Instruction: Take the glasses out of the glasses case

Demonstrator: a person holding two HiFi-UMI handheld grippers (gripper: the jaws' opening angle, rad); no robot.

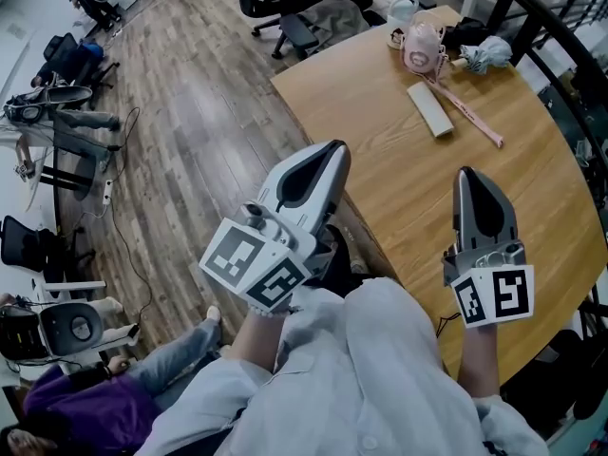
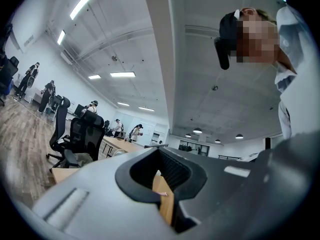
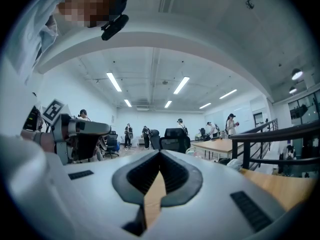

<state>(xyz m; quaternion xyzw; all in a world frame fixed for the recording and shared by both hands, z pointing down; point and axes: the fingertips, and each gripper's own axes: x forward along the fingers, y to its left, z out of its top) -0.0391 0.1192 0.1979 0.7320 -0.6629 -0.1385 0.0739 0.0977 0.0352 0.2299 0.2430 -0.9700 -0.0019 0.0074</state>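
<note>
A long whitish glasses case [image 1: 430, 109] lies closed on the far part of the round wooden table [image 1: 380, 112]; no glasses show. My left gripper [image 1: 334, 148] hovers over the table's near left edge, well short of the case, its jaws together and holding nothing. My right gripper [image 1: 468, 174] hangs over the near right of the table, also shut and empty. In the left gripper view the left gripper [image 2: 159, 149] points level across the room. In the right gripper view the right gripper [image 3: 160, 153] does the same, and the case is out of sight.
Beyond the case stand a pink bottle [image 1: 422, 46], a white cup [image 1: 401, 12] and a pale crumpled bundle [image 1: 486, 53]. A pink strap [image 1: 470, 112] lies beside the case. Office chairs [image 1: 294, 22] and a black railing [image 1: 570, 55] border the table; a seated person [image 1: 85, 402] is at lower left.
</note>
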